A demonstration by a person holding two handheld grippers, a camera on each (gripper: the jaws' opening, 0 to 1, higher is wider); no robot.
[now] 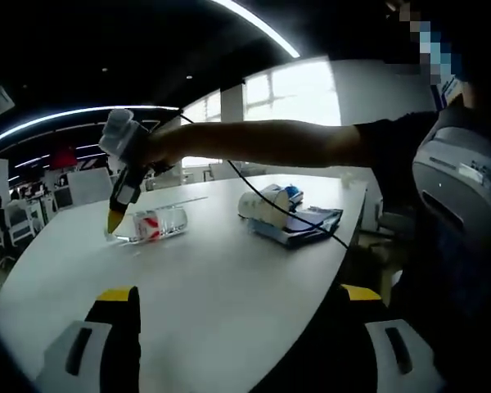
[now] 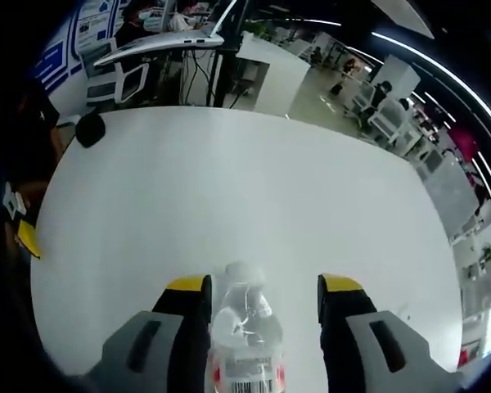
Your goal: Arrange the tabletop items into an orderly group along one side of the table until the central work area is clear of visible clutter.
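A clear plastic bottle (image 1: 154, 223) with a red and white label lies on its side on the white table (image 1: 213, 286). In the left gripper view the right gripper (image 1: 114, 219) comes down on the bottle's left end, held by a person's outstretched arm. In the right gripper view the bottle (image 2: 245, 327) lies between the two yellow-tipped jaws of the right gripper (image 2: 262, 288), cap pointing away. A gap shows on the bottle's right side, so the jaws stand open around it. My left gripper (image 1: 245, 307) hangs wide open over the near table edge, holding nothing.
A pile of items (image 1: 286, 214), with a white roll, something blue and a flat tray, sits near the table's right edge under a black cable. A small black round object (image 2: 90, 128) lies at the far left of the table (image 2: 245, 180). Office desks and chairs stand beyond.
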